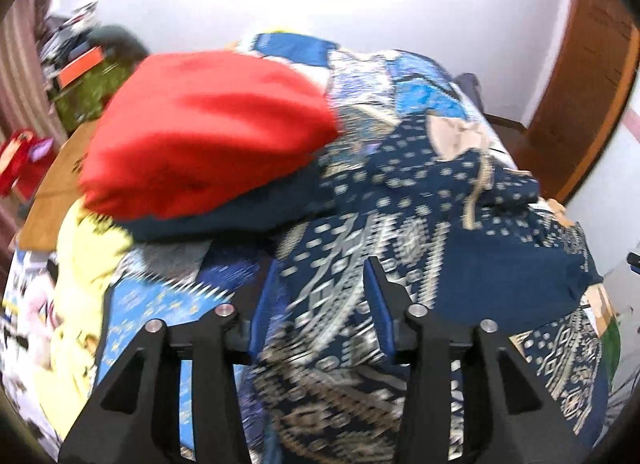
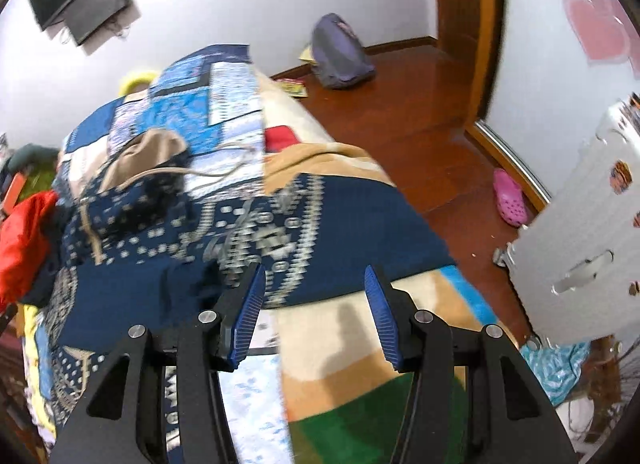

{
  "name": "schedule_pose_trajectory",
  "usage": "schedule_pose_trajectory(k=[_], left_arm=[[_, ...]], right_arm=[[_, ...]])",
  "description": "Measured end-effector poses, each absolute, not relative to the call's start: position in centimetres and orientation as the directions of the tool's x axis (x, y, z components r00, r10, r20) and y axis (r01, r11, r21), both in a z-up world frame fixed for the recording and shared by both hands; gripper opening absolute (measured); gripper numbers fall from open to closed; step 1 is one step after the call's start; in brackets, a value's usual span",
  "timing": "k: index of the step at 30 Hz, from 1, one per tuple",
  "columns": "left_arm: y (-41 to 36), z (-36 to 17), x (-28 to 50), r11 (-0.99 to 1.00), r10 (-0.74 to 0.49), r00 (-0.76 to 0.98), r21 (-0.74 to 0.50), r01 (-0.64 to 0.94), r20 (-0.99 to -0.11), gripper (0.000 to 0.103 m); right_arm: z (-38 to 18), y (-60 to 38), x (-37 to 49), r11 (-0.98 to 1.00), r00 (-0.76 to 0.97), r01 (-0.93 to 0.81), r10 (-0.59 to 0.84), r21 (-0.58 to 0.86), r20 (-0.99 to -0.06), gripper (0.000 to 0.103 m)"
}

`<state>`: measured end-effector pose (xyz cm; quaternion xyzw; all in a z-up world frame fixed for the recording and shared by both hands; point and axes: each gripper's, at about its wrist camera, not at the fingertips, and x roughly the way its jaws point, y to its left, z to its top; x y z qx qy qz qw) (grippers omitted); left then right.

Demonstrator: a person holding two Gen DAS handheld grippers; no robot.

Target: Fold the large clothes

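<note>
A large navy garment (image 1: pixel 404 224) with a pale printed pattern and a beige drawstring lies spread on the bed. It also fills the left half of the right wrist view, garment (image 2: pixel 192 236). My left gripper (image 1: pixel 320 296) hangs just over its patterned part, jaws apart; the blurred cloth shows between them and no pad visibly presses on it. My right gripper (image 2: pixel 316 304) stands open over the garment's near edge and the beige blanket (image 2: pixel 344 360), nothing between its pads. A folded red cloth (image 1: pixel 208 132) rests on a dark one at the left.
A patchwork bedcover (image 2: pixel 224 92) lies under the clothes and a yellow cloth (image 1: pixel 80 284) at the left. To the right of the bed are a wooden floor (image 2: pixel 400 112), a purple backpack (image 2: pixel 340 52), a pink clog (image 2: pixel 510 198) and a white cabinet (image 2: pixel 592 232).
</note>
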<state>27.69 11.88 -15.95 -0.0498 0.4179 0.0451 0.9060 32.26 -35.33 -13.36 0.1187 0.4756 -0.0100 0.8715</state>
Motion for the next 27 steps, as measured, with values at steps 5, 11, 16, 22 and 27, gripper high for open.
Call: schedule_pose_trajectory(k=[5, 11, 16, 22, 27], left_arm=[[7.9, -16.5, 30.6, 0.997, -0.022, 0.635, -0.066, -0.045, -0.772, 0.053], [4.3, -17.7, 32.6, 0.997, -0.069, 0.620, -0.068, 0.026, -0.781, 0.058], [2.9, -19.3, 33.5, 0.996, -0.089, 0.594, -0.073, 0.052, -0.799, 0.059], [3.0, -21.0, 34.0, 0.996, -0.091, 0.563, -0.081, 0.042, -0.822, 0.059], [3.9, -21.2, 34.3, 0.994, -0.097, 0.552, -0.105, 0.018, -0.828, 0.059]], right_arm=[[-17.1, -38.5, 33.4, 0.933, 0.485, 0.222, 0.147, 0.284, -0.862, 0.048], [-22.9, -41.5, 35.3, 0.797, 0.412, 0.353, 0.338, 0.490, -0.846, 0.048], [-24.4, -43.1, 36.8, 0.725, 0.454, 0.420, 0.353, 0.546, -0.818, 0.048], [-25.6, -43.9, 39.8, 0.726, 0.459, 0.465, 0.291, 0.507, -0.839, 0.048], [-26.1, -44.7, 41.6, 0.723, 0.464, 0.502, 0.237, 0.474, -0.853, 0.045]])
